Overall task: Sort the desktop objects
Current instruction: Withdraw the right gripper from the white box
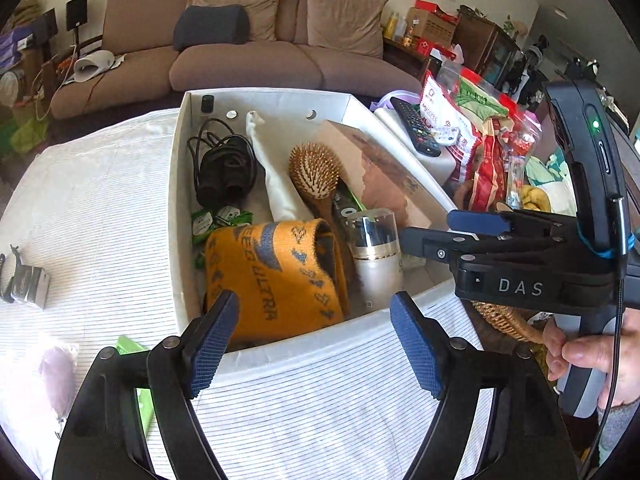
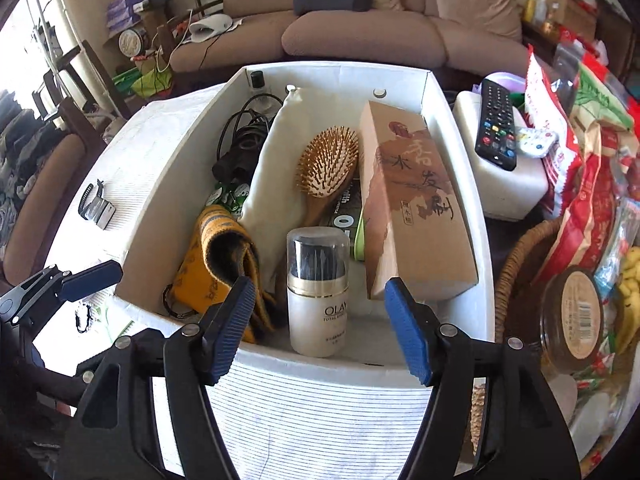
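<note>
A white box (image 1: 280, 350) (image 2: 486, 264) stands on the striped tablecloth. It holds an orange cloth (image 1: 272, 280) (image 2: 216, 256), a white Olay bottle (image 1: 376, 264) (image 2: 318, 296), a wooden hairbrush (image 1: 314, 172) (image 2: 326, 164), a brown carton (image 2: 416, 200), a black cable bundle (image 1: 224, 168) and green sachets (image 1: 220, 220). My left gripper (image 1: 316, 344) is open and empty, just before the box's near wall. My right gripper (image 2: 320, 332) is open and empty, above the near wall in front of the bottle; it also shows in the left wrist view (image 1: 452, 232).
A small black and silver item (image 1: 24, 284) (image 2: 96, 204) lies on the cloth left of the box. A green packet (image 1: 136, 368) and a purple pouch (image 1: 60, 376) lie near left. A remote (image 2: 496, 124), snack bags (image 2: 580, 160) and a wicker basket (image 2: 516, 272) crowd the right.
</note>
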{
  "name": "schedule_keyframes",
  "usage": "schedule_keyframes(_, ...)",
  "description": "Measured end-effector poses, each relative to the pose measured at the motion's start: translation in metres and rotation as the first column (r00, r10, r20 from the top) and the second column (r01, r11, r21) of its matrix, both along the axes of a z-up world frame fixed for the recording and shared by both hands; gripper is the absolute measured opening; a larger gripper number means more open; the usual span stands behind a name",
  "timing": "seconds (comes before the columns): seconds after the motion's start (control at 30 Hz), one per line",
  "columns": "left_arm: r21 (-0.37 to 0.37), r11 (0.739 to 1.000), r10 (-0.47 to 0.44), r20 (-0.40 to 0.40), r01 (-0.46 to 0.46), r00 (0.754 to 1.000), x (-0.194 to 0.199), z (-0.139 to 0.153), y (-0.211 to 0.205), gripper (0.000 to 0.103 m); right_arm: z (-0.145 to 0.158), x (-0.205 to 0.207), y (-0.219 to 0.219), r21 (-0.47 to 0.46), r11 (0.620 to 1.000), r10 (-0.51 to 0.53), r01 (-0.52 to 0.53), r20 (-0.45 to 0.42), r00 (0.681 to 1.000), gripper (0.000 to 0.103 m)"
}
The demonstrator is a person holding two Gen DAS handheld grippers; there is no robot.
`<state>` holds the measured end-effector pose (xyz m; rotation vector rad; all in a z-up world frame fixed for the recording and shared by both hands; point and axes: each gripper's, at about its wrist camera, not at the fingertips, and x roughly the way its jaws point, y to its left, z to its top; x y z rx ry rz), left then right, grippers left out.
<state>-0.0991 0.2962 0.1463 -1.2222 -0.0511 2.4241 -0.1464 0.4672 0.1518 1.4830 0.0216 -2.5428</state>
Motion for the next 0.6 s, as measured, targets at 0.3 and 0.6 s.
schedule_keyframes(0.3,-0.023,0.999,0.025,-0.023,-0.025,0.999,0.02,0.017,-0.011,0.089,0.004,0.031,0.002,0.001,1.0,-0.018,0.018,-0.018,1.0,0.065)
schedule_keyframes(0.6,-0.015,0.999,0.042,-0.028,-0.043,0.999,0.041,0.024,-0.029,0.103,0.007,0.058,-0.011,-0.016,1.0,0.003,-0.003,-0.005,1.0,0.103)
